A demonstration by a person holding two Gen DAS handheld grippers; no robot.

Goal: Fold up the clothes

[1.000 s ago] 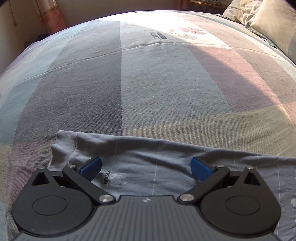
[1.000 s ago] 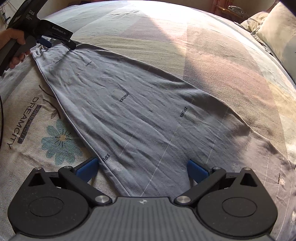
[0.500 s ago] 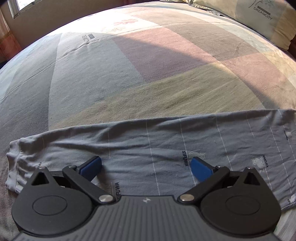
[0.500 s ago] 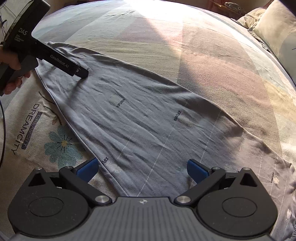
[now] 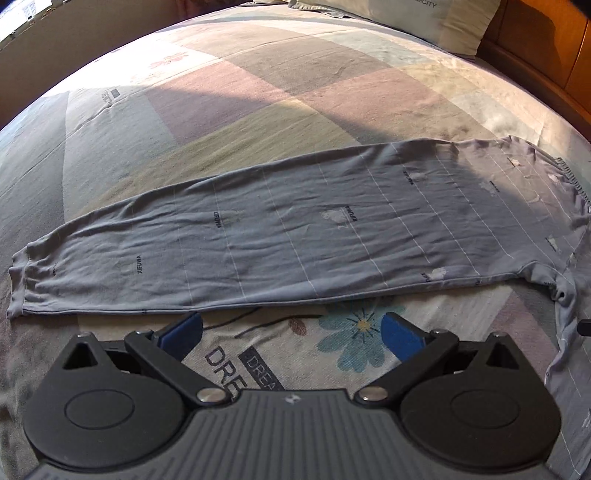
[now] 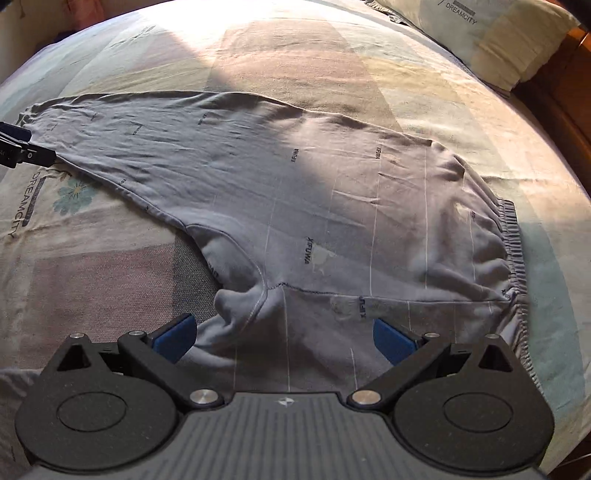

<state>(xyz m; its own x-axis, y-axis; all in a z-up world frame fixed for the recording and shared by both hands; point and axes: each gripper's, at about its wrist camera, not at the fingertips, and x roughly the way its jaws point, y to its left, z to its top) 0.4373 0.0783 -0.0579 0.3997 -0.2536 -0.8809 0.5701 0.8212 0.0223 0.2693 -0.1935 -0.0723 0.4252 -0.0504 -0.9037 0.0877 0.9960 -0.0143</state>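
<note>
A pair of grey trousers (image 5: 295,236) with thin white lines and small dark lettering lies flat on the bed. In the left wrist view one leg stretches left to right, cuff at the left. My left gripper (image 5: 291,330) is open just short of the leg's near edge, over the bedsheet, holding nothing. In the right wrist view the trousers (image 6: 332,206) show the crotch seam and the gathered waistband (image 6: 511,243) at the right. My right gripper (image 6: 282,334) is open above the cloth near the crotch. The left gripper's tip (image 6: 22,153) shows at the far left by the cuff.
The bedsheet (image 5: 258,92) has pastel patches, a blue flower print (image 5: 360,332) and lettering. Pillows (image 6: 480,33) lie at the head of the bed, far right. A wooden bed frame (image 5: 546,48) runs along the right side.
The left gripper has pulled back off the trouser leg and now hovers over the sheet. The right gripper has shifted toward the waist end, over the crotch. Both stay open.
</note>
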